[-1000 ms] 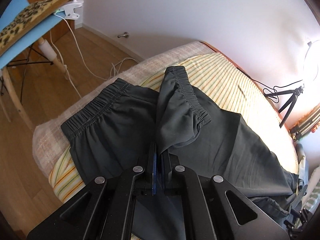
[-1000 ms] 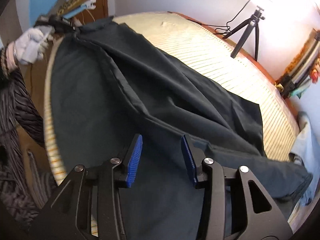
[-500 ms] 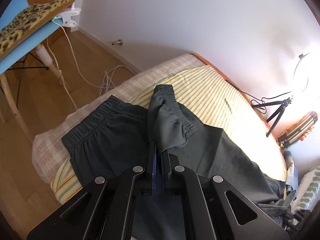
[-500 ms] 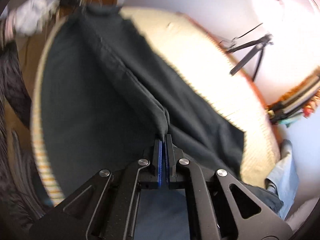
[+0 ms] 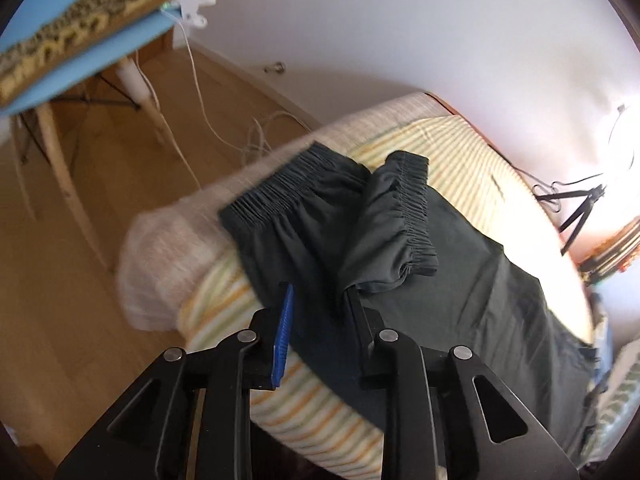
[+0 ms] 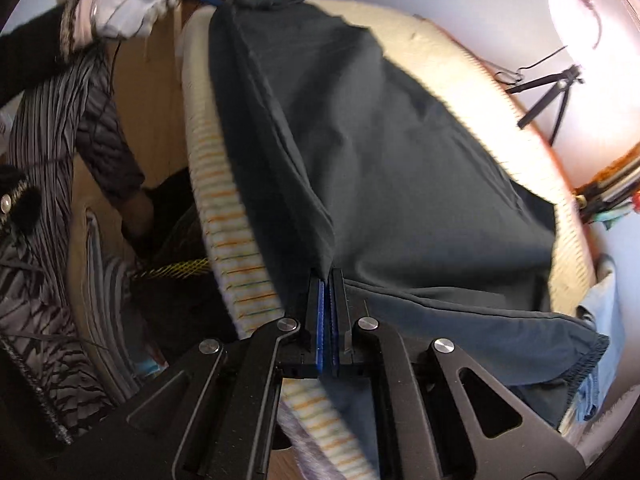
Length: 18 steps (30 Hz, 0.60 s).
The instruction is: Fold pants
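We have the dark pants (image 5: 460, 280) spread lengthwise over the striped sheet (image 5: 472, 160) of the bed, with the elastic waistband (image 5: 408, 204) at the end nearest the wooden floor (image 5: 72, 240) and one side of it already flipped over onto the other. Our left gripper (image 5: 320, 316) has just been opening: its jaws stand a little apart, and the doubled waist cloth lies against the right-hand one, but no pad presses on it, so we judge that end released or nearly so. Our right gripper (image 6: 328, 316) is pressed together on a ridge of cloth partway down a leg, and the fabric runs taut from that pinch up toward the waist, where the gloved hand (image 6: 132, 4) works the other tool. The risk we see is at the waist. If we pull sideways with the right while the left has let go, the folded-over waistband may slide back or bunch, and the two legs would end up crooked rather than stacked. The pinch itself looks thin, only a small fold between the pads, so a hard tug could slip it free. The near edge of the pants also hangs close to the side of the bed (image 6: 224, 216), and dragging that way may tip cloth off the edge.
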Each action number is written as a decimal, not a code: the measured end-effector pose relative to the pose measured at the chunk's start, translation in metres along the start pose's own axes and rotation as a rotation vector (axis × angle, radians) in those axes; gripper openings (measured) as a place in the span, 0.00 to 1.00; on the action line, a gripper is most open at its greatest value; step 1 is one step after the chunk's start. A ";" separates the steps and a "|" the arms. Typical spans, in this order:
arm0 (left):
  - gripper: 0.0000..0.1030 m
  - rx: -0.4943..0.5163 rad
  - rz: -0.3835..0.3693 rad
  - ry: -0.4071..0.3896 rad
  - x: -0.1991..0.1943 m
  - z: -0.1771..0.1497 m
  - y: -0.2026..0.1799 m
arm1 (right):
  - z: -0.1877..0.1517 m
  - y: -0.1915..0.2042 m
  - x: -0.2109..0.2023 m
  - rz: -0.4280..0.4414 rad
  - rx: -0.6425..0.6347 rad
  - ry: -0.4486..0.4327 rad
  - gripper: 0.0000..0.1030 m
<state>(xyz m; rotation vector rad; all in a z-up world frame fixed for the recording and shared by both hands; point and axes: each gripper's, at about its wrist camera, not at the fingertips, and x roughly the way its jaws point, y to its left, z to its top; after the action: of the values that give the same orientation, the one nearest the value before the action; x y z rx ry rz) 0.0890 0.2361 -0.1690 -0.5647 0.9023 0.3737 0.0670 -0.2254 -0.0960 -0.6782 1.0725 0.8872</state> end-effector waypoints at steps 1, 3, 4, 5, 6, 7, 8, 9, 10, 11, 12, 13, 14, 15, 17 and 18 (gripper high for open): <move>0.24 0.033 0.011 -0.017 -0.005 0.001 -0.005 | 0.001 -0.003 0.005 0.000 0.001 0.002 0.03; 0.33 0.111 0.054 -0.049 -0.014 0.000 -0.018 | -0.001 -0.005 0.008 0.006 0.023 0.003 0.03; 0.38 0.145 0.079 -0.063 -0.017 0.000 -0.023 | -0.001 -0.006 0.008 0.010 0.035 0.001 0.03; 0.46 0.186 0.107 -0.086 -0.021 -0.001 -0.030 | -0.002 -0.008 0.008 0.015 0.046 0.001 0.03; 0.48 0.216 0.117 -0.110 -0.025 -0.001 -0.036 | -0.004 -0.008 0.008 0.017 0.055 0.001 0.03; 0.48 0.240 0.122 -0.122 -0.026 0.000 -0.041 | -0.004 -0.010 0.010 0.018 0.058 0.001 0.03; 0.49 0.270 0.134 -0.125 -0.026 0.001 -0.047 | -0.005 -0.010 0.010 0.019 0.063 0.002 0.03; 0.50 0.293 0.131 -0.125 -0.025 0.001 -0.052 | -0.006 -0.010 0.011 0.017 0.067 0.004 0.03; 0.51 0.319 0.115 -0.116 -0.022 -0.001 -0.058 | -0.006 -0.009 0.012 0.017 0.071 0.005 0.03; 0.55 0.355 0.089 -0.085 -0.015 -0.002 -0.066 | -0.006 -0.009 0.012 0.017 0.075 0.005 0.03; 0.55 0.386 0.087 -0.068 -0.009 -0.004 -0.073 | -0.006 -0.009 0.013 0.017 0.077 0.006 0.03; 0.55 0.425 0.098 -0.052 -0.001 -0.006 -0.081 | -0.006 -0.009 0.013 0.018 0.079 0.007 0.03; 0.55 0.454 0.104 -0.033 0.007 -0.008 -0.087 | -0.006 -0.009 0.014 0.020 0.082 0.008 0.03; 0.55 0.478 0.099 -0.011 0.014 -0.008 -0.093 | -0.006 -0.010 0.014 0.022 0.085 0.008 0.03; 0.55 0.517 0.123 0.010 0.030 -0.009 -0.104 | -0.006 -0.013 0.016 0.028 0.096 0.010 0.03; 0.55 0.527 0.153 0.013 0.036 -0.008 -0.106 | -0.007 -0.013 0.017 0.031 0.099 0.011 0.03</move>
<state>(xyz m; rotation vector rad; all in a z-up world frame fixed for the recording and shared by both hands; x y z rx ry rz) 0.1605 0.1496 -0.1701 -0.0139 1.0115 0.2539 0.0792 -0.2330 -0.1131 -0.5863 1.1313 0.8521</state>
